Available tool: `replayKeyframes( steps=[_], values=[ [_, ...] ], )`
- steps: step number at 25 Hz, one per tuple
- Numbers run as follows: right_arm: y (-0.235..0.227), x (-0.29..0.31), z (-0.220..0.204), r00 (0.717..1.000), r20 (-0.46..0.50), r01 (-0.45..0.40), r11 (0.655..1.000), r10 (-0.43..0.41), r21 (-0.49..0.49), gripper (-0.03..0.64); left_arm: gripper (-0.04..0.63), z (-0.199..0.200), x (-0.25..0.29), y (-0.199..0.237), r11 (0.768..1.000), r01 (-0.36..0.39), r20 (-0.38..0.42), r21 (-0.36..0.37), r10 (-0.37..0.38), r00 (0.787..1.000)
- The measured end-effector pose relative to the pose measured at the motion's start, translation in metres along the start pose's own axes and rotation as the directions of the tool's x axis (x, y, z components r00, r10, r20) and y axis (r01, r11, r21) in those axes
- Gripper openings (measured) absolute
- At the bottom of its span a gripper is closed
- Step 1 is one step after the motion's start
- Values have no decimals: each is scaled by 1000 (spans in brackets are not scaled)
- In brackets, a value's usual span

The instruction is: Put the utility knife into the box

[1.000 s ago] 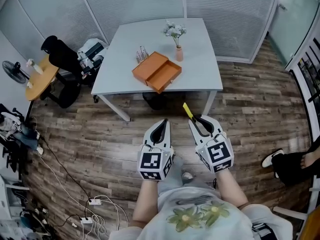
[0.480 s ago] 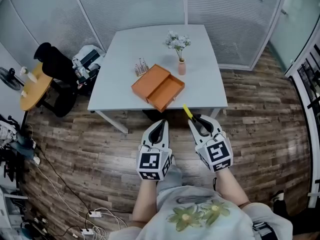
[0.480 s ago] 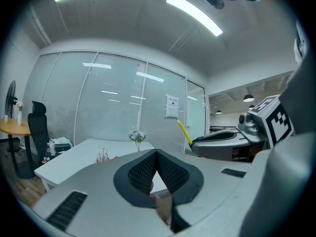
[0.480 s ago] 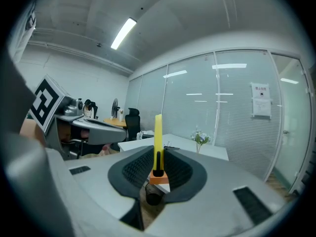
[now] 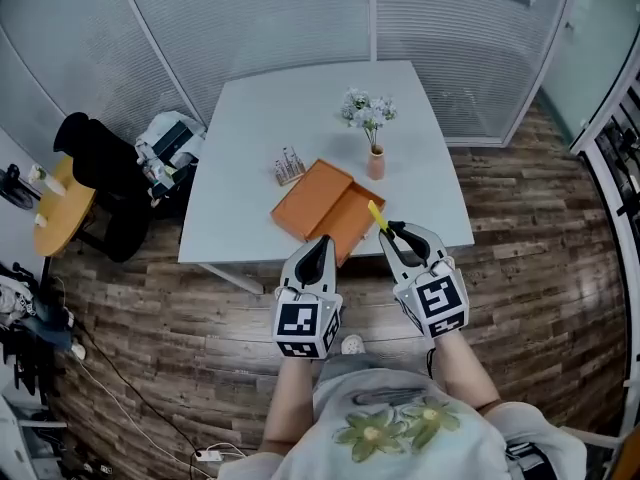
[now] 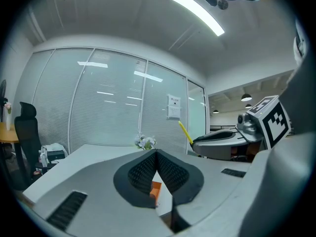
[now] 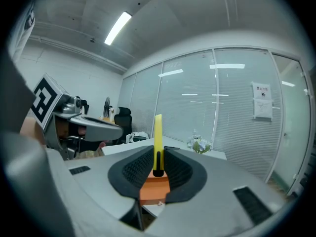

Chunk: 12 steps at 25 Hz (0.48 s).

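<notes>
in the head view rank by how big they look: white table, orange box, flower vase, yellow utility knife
1. white table
2. orange box
3. flower vase
4. yellow utility knife, partly hidden by the right gripper holding it

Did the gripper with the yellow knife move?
Yes, toward the table: the right gripper and its utility knife now overlap the table's near edge; earlier, floor separated them.

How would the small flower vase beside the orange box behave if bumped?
Probably tips easily: the vase is narrow and upright, with flowers spreading above it. Likely light, so a nudge could slide it on the smooth table.
</notes>
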State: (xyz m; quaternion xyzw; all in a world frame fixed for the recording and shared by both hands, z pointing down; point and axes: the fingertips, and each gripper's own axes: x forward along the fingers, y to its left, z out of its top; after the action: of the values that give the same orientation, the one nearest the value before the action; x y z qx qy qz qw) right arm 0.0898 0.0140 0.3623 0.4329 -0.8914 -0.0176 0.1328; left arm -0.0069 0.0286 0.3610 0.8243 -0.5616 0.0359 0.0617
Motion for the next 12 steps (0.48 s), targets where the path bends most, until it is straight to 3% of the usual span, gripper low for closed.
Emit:
replayKeyframes(
  steps=[12],
  values=[
    [-9, 65, -12, 997, -59, 40, 999, -40, 0, 69, 0, -17, 33, 61, 999, 12, -28, -39, -13, 1000]
  ],
)
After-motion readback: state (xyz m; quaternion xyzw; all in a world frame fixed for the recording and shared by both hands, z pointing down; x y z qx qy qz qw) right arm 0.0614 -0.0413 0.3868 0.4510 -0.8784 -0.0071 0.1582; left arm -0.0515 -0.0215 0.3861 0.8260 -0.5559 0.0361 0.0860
